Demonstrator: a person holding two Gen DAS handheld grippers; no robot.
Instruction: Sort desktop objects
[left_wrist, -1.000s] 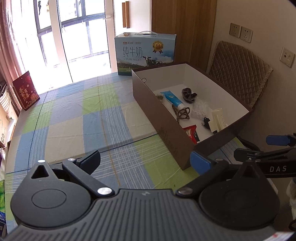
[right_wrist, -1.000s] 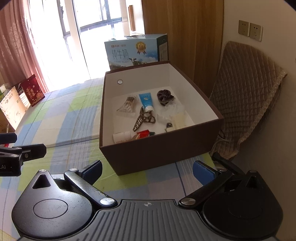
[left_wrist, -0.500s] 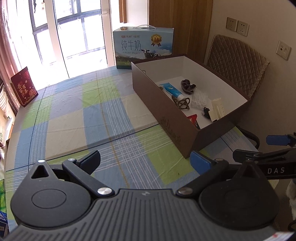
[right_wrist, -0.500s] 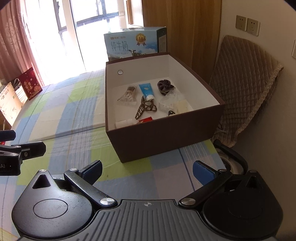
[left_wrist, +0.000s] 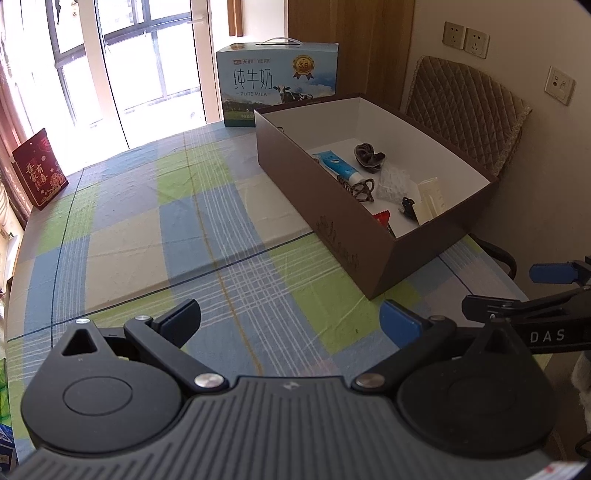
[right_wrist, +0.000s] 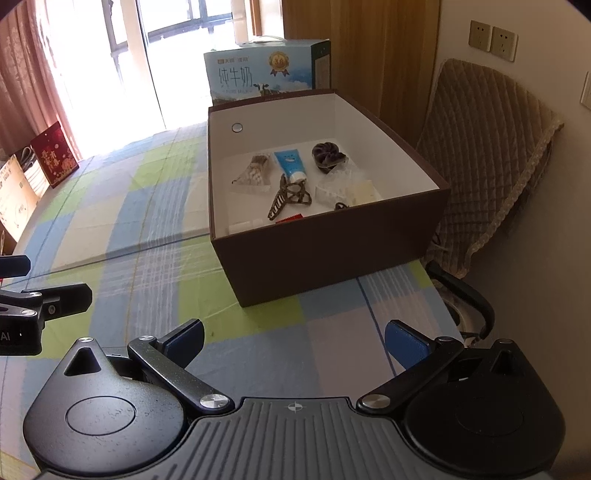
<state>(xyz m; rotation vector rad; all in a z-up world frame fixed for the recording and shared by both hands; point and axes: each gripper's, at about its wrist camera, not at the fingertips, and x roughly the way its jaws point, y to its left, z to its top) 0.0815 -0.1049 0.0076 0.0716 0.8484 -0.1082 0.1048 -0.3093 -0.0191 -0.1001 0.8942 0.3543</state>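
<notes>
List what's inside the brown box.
Inside the brown box: blue tube, dark scrunchie, hair claw, clear packets, cream block, red wrapper. The near wall hides the front floor strip.

a table (left_wrist: 155, 236) covered with a checked cloth in blue, green and cream, its fold lines showing across the middle. toward the far right corner sits an open brown box (left_wrist: 332, 218) with a white inside, one short end toward the near edge. just behind the box, at the far edge, a blue and white milk carton (left_wrist: 277, 88) with a handle stands upright. at the far left edge a red card box (left_wrist: 38, 170) stands tilted. the near part of the cloth lies bare.
</notes>
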